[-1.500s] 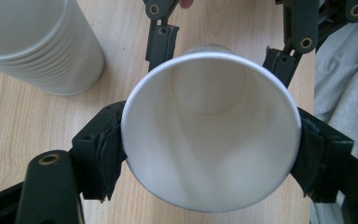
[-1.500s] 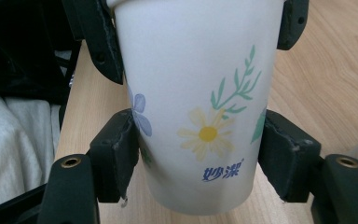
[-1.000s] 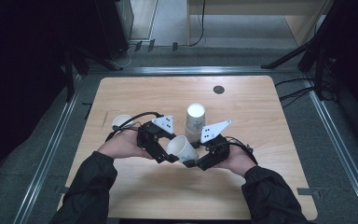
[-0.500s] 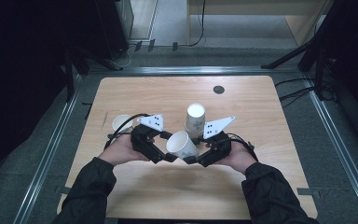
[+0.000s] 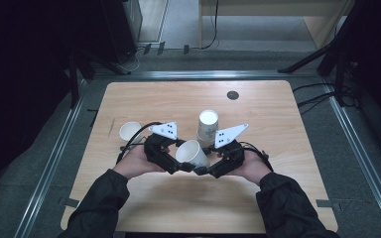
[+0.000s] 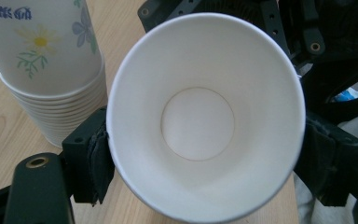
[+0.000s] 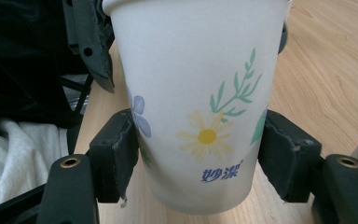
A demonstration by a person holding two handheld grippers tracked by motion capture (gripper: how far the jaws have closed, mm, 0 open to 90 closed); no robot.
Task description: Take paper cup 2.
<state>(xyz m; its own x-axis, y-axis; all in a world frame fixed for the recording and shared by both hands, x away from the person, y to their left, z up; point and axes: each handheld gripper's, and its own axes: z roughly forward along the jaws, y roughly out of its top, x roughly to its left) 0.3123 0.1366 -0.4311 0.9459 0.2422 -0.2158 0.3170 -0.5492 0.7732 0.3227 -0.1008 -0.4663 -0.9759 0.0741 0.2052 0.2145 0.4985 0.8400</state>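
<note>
A white paper cup printed with flowers (image 5: 192,153) lies on its side in the air between the two tools, above the near middle of the pale wooden surface (image 5: 278,109). The right tool (image 5: 213,169) clamps it low on the wall, a pad on each flank, its jaws fairly narrow. The left tool (image 5: 182,166) has its pads against the rim on both sides, the cup's open mouth facing its camera; its jaws stand about half apart.

Just behind the cup stands an upside-down stack of matching flowered paper cups (image 5: 207,128), close to the right tool's grey plate. A single upright white paper cup (image 5: 130,131) sits behind the left hand (image 5: 135,162), beside its cable. A small dark round disc (image 5: 232,94) lies near the far edge.

The far half and the right side of the surface offer free room; the near edge lies under the forearms.
</note>
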